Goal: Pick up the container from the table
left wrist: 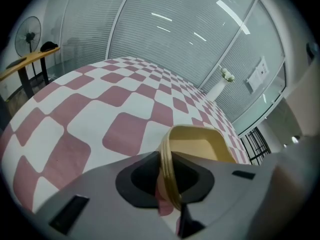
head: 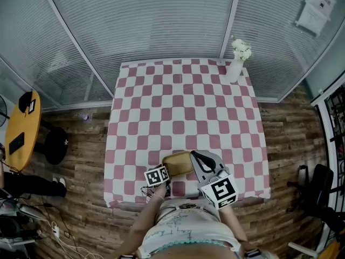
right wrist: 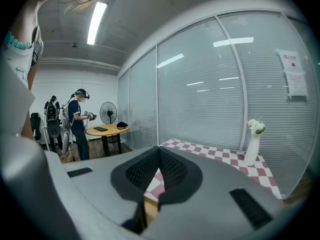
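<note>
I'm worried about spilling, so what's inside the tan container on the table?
The container looks empty: its tan inner floor shows bare. The near corner is covered by the left tool, clamped on its rim.

floor (head: 81, 155): wood planks | walls (head: 151, 20): glass, blinds shut | furniture: round yellow side table (head: 21, 131), fan (right wrist: 107, 111) | light: ceiling strip (right wrist: 96, 21) lit

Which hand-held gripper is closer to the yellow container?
Left. The left hand-held gripper grips the container by its rim; the right hand-held gripper hovers just beside it, jaws together, empty.
</note>
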`<state>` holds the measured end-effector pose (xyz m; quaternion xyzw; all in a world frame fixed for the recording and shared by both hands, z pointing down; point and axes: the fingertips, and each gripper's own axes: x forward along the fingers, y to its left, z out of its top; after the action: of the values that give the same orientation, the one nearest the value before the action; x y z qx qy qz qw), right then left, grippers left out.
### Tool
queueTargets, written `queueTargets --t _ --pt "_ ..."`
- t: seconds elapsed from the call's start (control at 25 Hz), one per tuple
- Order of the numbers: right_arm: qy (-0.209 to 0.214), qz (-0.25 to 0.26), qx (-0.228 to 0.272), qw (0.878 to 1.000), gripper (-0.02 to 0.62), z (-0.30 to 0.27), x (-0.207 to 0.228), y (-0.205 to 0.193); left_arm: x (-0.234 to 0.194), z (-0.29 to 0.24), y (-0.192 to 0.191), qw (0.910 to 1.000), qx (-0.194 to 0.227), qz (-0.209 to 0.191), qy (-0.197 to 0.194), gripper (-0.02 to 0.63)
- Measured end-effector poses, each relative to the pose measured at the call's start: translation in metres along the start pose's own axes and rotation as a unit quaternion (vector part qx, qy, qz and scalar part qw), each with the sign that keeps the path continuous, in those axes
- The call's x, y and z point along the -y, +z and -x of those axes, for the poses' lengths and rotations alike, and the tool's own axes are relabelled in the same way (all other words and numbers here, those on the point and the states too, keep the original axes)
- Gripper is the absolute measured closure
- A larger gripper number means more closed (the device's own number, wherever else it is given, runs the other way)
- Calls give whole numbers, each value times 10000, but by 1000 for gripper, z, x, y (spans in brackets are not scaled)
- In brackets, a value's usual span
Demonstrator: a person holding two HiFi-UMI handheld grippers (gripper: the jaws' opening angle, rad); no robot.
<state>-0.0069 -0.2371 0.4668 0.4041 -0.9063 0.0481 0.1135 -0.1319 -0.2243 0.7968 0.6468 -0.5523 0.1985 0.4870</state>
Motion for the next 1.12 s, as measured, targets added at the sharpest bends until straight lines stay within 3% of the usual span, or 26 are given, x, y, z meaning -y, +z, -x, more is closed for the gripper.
queueTargets --t 0.32,0.64,1.12 --pt "-37 -46 0 10000 603 7 6 -3 0 12 0 9998 31 165 -89 558" --pt "-25 -36 -42 10000 603 11 9 -8 13 38 20 9972 395 474 -415 560" --pt "-15 -1 -87 10000 603 10 12 -5 41 93 67 9911 1028 258 -807 560"
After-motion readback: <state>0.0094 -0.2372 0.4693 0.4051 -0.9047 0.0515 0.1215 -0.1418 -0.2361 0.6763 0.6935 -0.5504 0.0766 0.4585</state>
